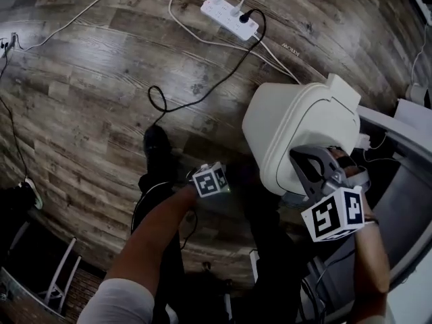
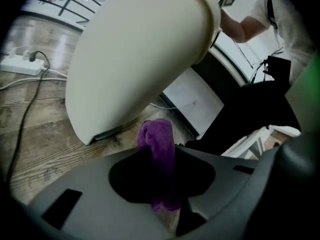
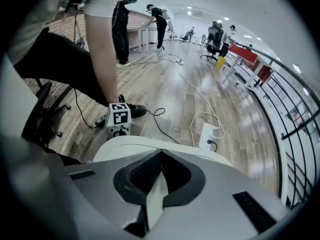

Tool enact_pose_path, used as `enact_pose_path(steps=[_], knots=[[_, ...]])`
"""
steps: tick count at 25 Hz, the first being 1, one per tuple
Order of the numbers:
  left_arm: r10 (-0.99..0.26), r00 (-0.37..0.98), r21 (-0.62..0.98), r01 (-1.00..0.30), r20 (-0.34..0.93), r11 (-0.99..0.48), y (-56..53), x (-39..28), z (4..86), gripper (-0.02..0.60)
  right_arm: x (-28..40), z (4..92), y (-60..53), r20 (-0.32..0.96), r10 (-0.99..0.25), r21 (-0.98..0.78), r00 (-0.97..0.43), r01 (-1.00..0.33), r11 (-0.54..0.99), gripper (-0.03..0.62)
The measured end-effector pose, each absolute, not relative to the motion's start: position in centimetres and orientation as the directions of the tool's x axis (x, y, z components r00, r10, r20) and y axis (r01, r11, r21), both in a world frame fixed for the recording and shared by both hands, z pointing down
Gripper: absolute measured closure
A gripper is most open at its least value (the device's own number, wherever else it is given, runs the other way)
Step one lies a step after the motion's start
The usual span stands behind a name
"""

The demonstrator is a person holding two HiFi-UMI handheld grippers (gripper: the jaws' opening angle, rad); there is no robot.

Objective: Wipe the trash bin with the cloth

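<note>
The white trash bin (image 1: 300, 133) is tipped off the wood floor, its rounded body toward the room. My right gripper (image 1: 312, 167) is shut on the bin's rim; in the right gripper view a thin white edge runs between its closed jaws (image 3: 160, 156), with the bin (image 3: 125, 146) just beyond. The left gripper's marker cube (image 1: 211, 179) hangs left of the bin, its jaws hidden in the head view. In the left gripper view that gripper (image 2: 159, 154) is shut on a purple cloth (image 2: 161, 144), below and apart from the bin's underside (image 2: 140, 54).
A white power strip (image 1: 229, 13) with white and black cables (image 1: 202, 93) lies on the floor behind the bin. A black shoe (image 1: 156, 144) stands left of it. White furniture (image 1: 405, 123) is close on the right. A chair base (image 1: 61, 275) sits bottom left.
</note>
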State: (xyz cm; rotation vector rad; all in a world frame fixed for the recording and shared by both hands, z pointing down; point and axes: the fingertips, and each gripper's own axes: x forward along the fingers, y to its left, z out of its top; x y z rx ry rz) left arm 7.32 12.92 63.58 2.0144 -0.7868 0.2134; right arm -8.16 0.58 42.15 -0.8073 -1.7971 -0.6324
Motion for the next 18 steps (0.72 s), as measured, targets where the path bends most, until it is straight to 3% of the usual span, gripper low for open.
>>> enact_pose_path(steps=[8,18], knots=[[-0.618,0.628,0.702,-0.692,0.473,-0.166,16.1,-3.2,51.3,0.482,-7.2,34.5,0.5,0.957,0.174,0.004,-0.231,0.612,0.791,0.586],[-0.706,0.54,0.643,-0.75,0.458,-0.156,19.2,-18.4,34.8,0.482,-7.0,22.6,-0.4,0.976,0.011,0.056,-0.219,0.3,0.952,0.586]])
